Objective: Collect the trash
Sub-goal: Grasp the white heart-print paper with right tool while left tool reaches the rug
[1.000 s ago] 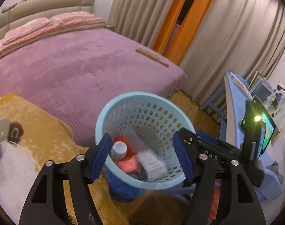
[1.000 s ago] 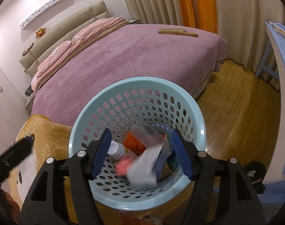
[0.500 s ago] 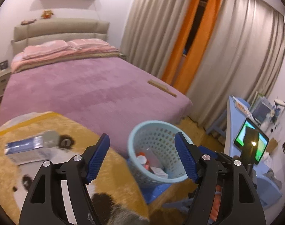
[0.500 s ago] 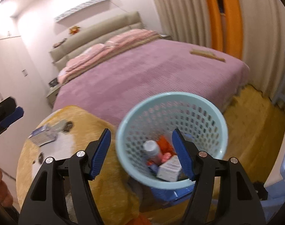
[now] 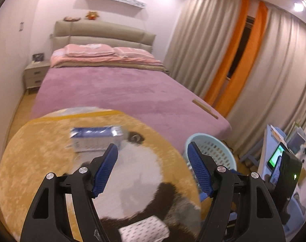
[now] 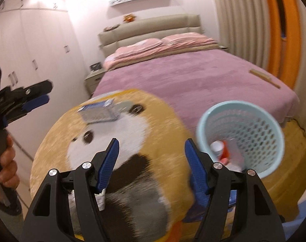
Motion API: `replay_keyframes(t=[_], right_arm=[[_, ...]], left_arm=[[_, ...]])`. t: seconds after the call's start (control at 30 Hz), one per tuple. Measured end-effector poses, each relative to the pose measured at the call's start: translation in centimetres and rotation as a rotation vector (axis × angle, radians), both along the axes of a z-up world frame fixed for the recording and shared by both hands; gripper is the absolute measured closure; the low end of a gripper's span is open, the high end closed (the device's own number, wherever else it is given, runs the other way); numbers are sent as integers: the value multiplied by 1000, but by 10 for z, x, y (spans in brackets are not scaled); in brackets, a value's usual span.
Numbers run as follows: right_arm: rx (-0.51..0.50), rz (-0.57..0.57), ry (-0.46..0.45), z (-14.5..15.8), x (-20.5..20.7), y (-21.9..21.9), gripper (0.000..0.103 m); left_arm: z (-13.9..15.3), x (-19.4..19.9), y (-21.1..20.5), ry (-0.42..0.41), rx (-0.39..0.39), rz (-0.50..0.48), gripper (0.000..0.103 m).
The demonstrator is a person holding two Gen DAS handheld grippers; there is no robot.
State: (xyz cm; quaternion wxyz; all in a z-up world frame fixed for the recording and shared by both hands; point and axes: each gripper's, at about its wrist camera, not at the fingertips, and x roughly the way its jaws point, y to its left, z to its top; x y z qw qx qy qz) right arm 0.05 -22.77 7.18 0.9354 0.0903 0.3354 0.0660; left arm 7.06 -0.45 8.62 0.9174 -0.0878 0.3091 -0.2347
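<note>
A light-blue perforated basket (image 6: 241, 135) holds several pieces of trash, among them a white bottle and something red; it also shows in the left wrist view (image 5: 215, 151). A blue-and-white box (image 5: 95, 139) lies on the round yellow panda rug (image 5: 42, 161), also seen in the right wrist view (image 6: 99, 112). A white patterned packet (image 5: 144, 231) lies at the rug's near edge. My left gripper (image 5: 153, 169) is open and empty above the rug. My right gripper (image 6: 151, 165) is open and empty, left of the basket.
A bed with a purple cover (image 5: 120, 92) stands behind the rug, a wooden brush (image 5: 205, 109) on its corner. A bedside table (image 5: 35, 74) is at the left wall. A blue desk with a lit screen (image 5: 276, 157) stands at the right. Curtains hang behind.
Both grippers have pulled back and swung left, away from the basket. The rug and the blue-and-white box have come into view in front of them.
</note>
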Motion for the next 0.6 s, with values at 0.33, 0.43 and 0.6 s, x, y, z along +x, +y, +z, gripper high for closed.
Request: replay_keyframes(t=[0.33,0.43,0.6], right_arm=[[-31,178,70,-44,-25,61,45],[12,200,116,-60,-29,60,53],[79,278,195,-85,-36,76,55]], left_arm=[[-39,-8,59,77,-4,84,33],[-51,-9,71,94,0,112,33],[-74,-8,84,148,-7,143,33]])
